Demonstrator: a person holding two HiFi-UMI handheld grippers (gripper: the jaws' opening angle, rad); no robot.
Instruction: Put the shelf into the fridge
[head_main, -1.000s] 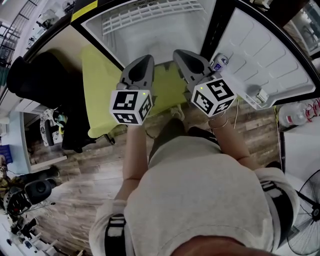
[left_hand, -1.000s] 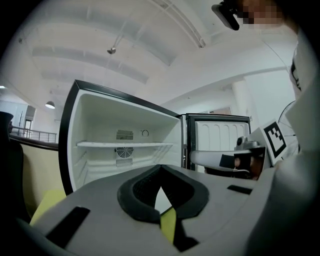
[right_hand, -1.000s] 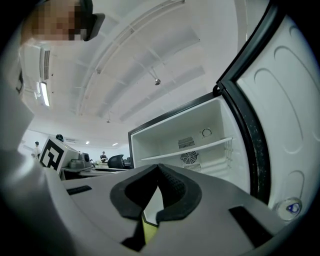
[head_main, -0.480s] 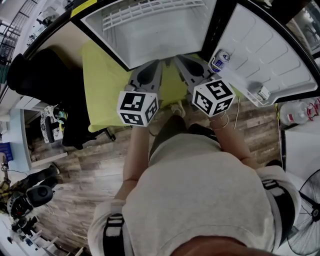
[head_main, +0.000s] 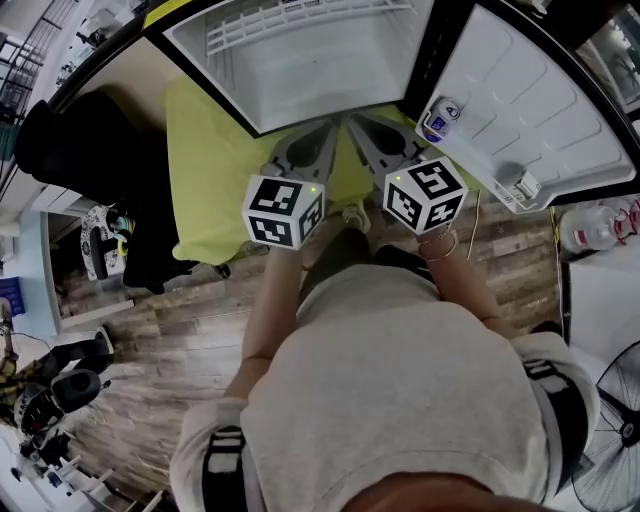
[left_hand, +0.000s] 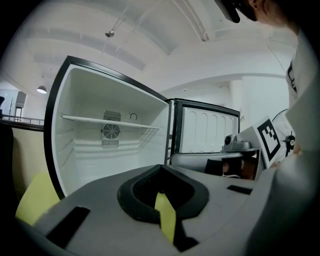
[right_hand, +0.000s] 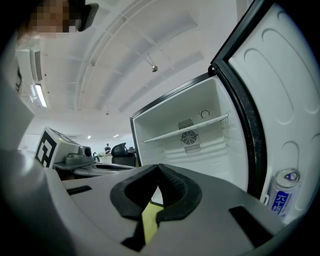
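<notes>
While L gripper (head_main: 328, 126), R gripper (head_main: 355, 122) hang shut, empty, can (head_main: 440, 117) sits in fridge door (head_main: 545, 95).

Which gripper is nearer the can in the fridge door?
The right gripper: the can stands next to it, while the left gripper is farther off.

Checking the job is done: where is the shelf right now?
In the left gripper view the shelf spans the open fridge wall to wall, in its upper half, just above the round fan grille on the back wall.

Head view: above left claw (head_main: 328, 126) and right claw (head_main: 354, 122), steeply down.
Gripper views: close behind each claw, level.
Shared: fridge (head_main: 300, 70) ahead.
</notes>
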